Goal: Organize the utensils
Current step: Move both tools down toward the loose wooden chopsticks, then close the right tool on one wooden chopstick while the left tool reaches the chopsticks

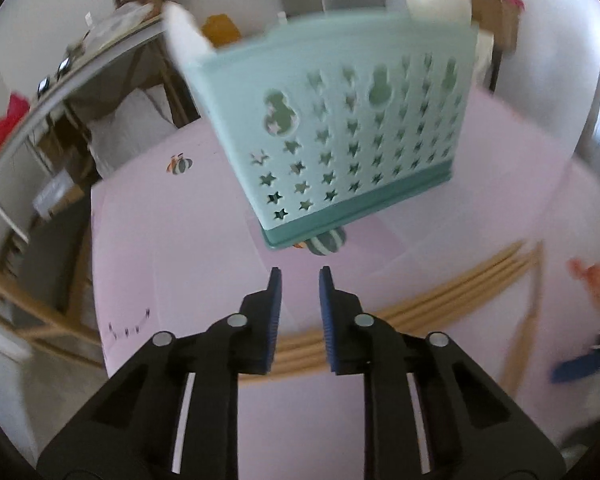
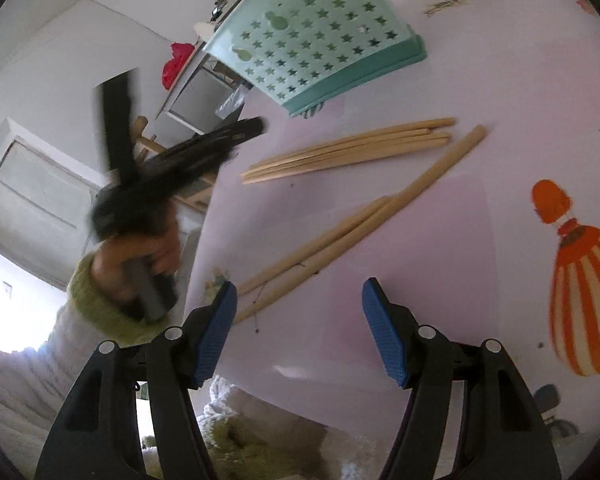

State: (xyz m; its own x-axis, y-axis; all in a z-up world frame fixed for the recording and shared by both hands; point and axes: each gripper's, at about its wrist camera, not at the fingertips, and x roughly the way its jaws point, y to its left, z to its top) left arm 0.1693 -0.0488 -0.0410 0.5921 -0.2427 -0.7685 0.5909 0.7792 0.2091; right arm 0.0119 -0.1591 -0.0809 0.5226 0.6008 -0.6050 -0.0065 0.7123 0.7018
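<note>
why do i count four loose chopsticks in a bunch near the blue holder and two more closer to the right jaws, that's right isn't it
One detail is off: the holder is mint green with a darker teal base, not blue. The right wrist view shows this. The rest holds: four chopsticks lie bunched near it on the pink table, and two more lie closer to the right gripper.

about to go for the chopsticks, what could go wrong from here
1. The chopsticks lie packed side by side in a bundle, so the left gripper, its jaws narrow and empty, may pinch several or scatter them.
2. Two other sticks cross near the right gripper, which is open; a grab could roll one toward the table edge.
3. The teal basket looks light; a nudge could shift it.
</note>
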